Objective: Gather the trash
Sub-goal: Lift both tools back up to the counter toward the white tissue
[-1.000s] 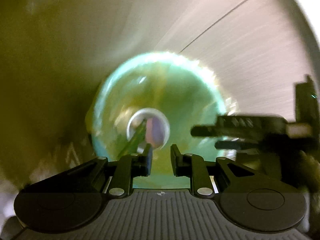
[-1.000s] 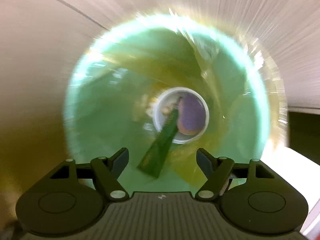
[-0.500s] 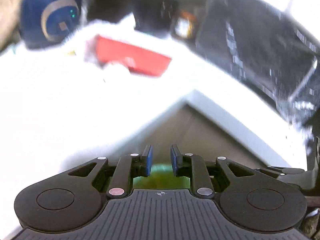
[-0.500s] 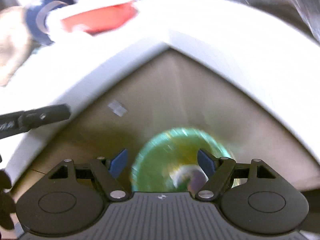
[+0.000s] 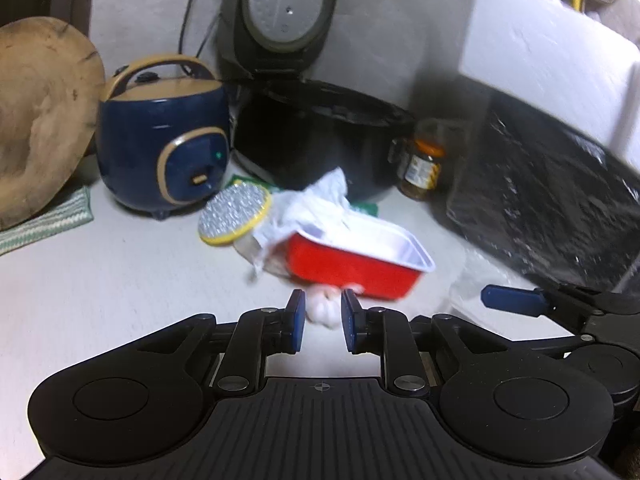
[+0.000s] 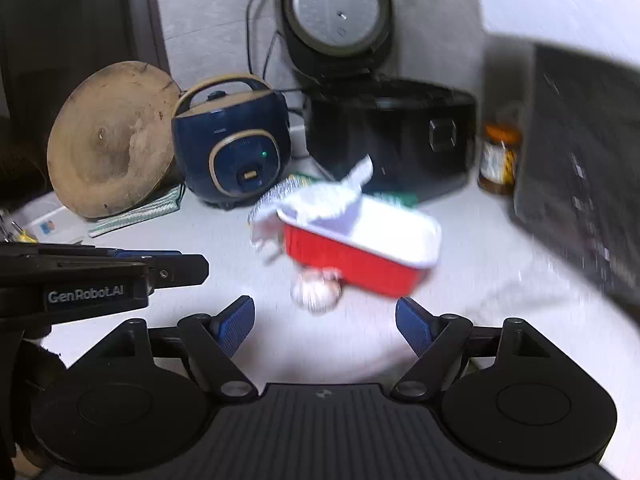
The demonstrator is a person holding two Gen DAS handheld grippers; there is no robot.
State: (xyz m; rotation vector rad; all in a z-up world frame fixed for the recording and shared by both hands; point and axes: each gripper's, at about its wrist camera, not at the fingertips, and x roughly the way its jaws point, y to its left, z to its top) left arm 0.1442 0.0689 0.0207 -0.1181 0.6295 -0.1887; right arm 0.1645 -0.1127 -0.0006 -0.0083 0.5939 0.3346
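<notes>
A red food tray (image 5: 352,268) with a white inside and a peeled white film (image 5: 316,204) lies on the white counter, also in the right wrist view (image 6: 356,256). A small whitish crumpled lump (image 5: 324,310) lies just in front of it, also in the right wrist view (image 6: 316,294). My left gripper (image 5: 322,326) has its jaws narrowly apart and empty, just short of the lump. My right gripper (image 6: 325,320) is wide open and empty, a little back from the lump and tray. A round foil lid with a yellow rim (image 5: 234,214) leans beside the tray.
Behind the trash stand a navy rice cooker (image 5: 164,136), a black cooker with raised lid (image 5: 316,132), a jar (image 5: 420,164) and a dark appliance (image 5: 552,200) at right. A round wooden board (image 5: 36,120) leans at left on a striped cloth (image 5: 48,220).
Both grippers have risen out of the green-bottomed bin and swung up over the counter edge; they now face the red tray and appliances. Jaw openings look unchanged.
</notes>
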